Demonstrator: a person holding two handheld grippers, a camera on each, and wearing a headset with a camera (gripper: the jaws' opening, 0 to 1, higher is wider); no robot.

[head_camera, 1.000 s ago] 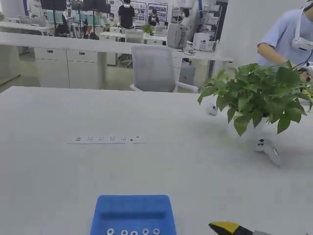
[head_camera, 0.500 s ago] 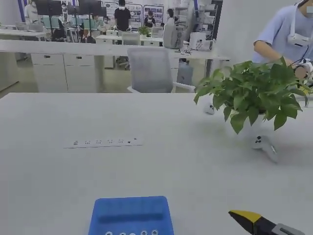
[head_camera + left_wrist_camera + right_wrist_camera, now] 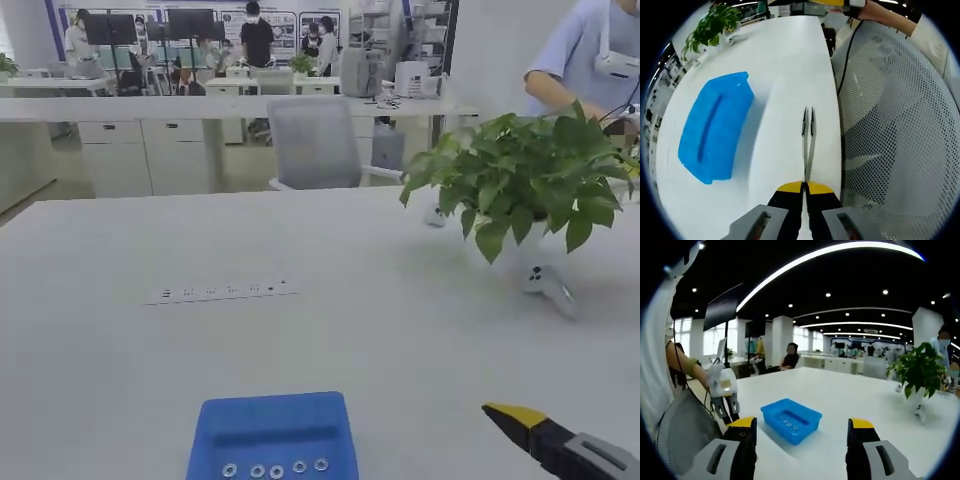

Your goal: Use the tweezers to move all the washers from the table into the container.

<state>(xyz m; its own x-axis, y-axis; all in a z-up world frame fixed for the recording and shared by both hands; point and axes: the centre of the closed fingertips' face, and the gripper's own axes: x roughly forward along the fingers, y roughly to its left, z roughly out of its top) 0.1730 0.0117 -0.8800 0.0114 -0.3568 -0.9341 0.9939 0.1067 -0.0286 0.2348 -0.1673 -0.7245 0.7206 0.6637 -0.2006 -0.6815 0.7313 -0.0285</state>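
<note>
The container (image 3: 270, 432) is a shallow, bright blue rectangular tray with rounded corners and a long groove across its floor. It sits on the white worktop (image 3: 400, 330) close to the near edge, roughly midway along it. Five washers (image 3: 277, 471) lie inside it in a short row by the wall nearest the person. They are small silver rings with dark centres, close together and each lying flat.

The tweezers (image 3: 808, 142) are slim, bare metal and straight. Their two arms run side by side with a narrow gap down to the tips, and nothing shows between the tips. The left hand-held gripper (image 3: 803, 189) has its yellow-tipped jaws pressed together on the rear end of the tweezers. It holds them out along the near edge of the worktop, just beside the container, and the tips are not touching the container.

The right hand-held gripper (image 3: 802, 440) has its jaws spread wide and grips nothing. Its own view looks across the worktop at the container from near the near right corner. In the head view one of its yellow tips pokes in at that corner.

A leafy potted plant (image 3: 530, 185) stands toward the far right edge, well apart from the container. A flush row of sockets (image 3: 220, 292) lies mid-worktop beyond the container.
</note>
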